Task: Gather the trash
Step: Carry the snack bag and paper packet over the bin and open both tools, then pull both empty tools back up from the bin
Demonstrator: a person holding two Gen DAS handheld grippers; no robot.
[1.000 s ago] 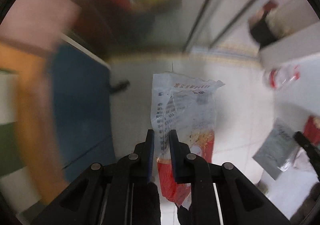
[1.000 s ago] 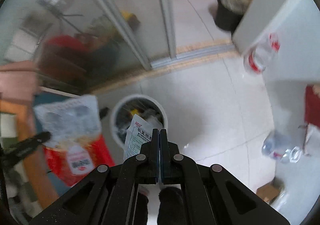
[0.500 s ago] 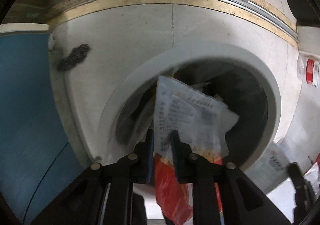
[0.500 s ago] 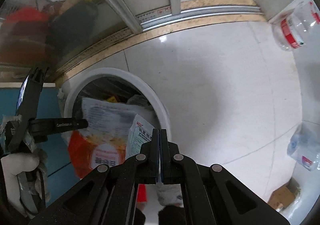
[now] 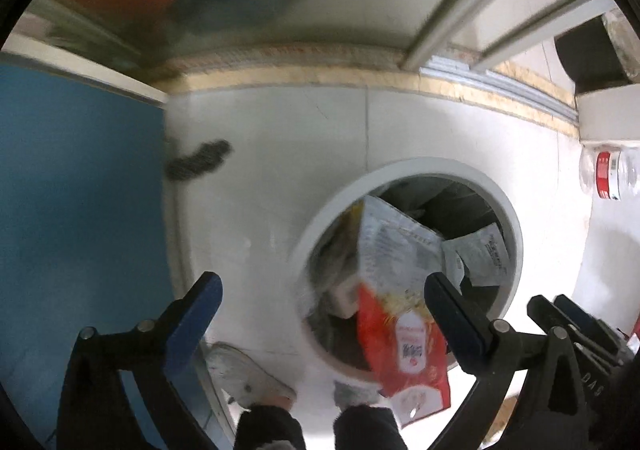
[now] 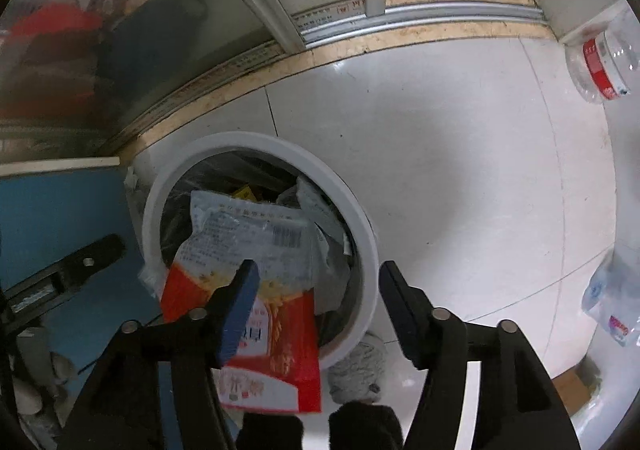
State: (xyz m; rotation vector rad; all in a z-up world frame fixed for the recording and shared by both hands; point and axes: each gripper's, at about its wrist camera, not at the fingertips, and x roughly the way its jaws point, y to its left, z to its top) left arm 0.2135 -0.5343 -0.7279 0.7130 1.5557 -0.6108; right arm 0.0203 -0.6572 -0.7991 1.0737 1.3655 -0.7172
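A round white trash bin [image 5: 516, 226] [image 6: 360, 218] stands on the tiled floor, with dark liner and wrappers inside. A large clear-and-red snack bag [image 5: 400, 290] [image 6: 256, 262] leans over the bin's near rim, free of both grippers. A small grey-white sachet [image 5: 480, 254] [image 6: 320, 210] lies in the bin at its right side. My left gripper [image 5: 320, 290] is open wide above the bin's left edge. My right gripper [image 6: 318, 278] is open wide above the bin's near rim. Neither holds anything.
A blue panel [image 5: 80, 210] [image 6: 60, 210] stands left of the bin. A clear plastic bottle with red label [image 5: 608, 174] [image 6: 604, 66] lies at the right by a white wall. Another crushed bottle [image 6: 612, 298] lies at the lower right. A sliding door track [image 6: 400, 26] runs behind.
Both grippers have opened. The snack bag has left the left gripper and the sachet has left the right gripper; both now lie in the bin.
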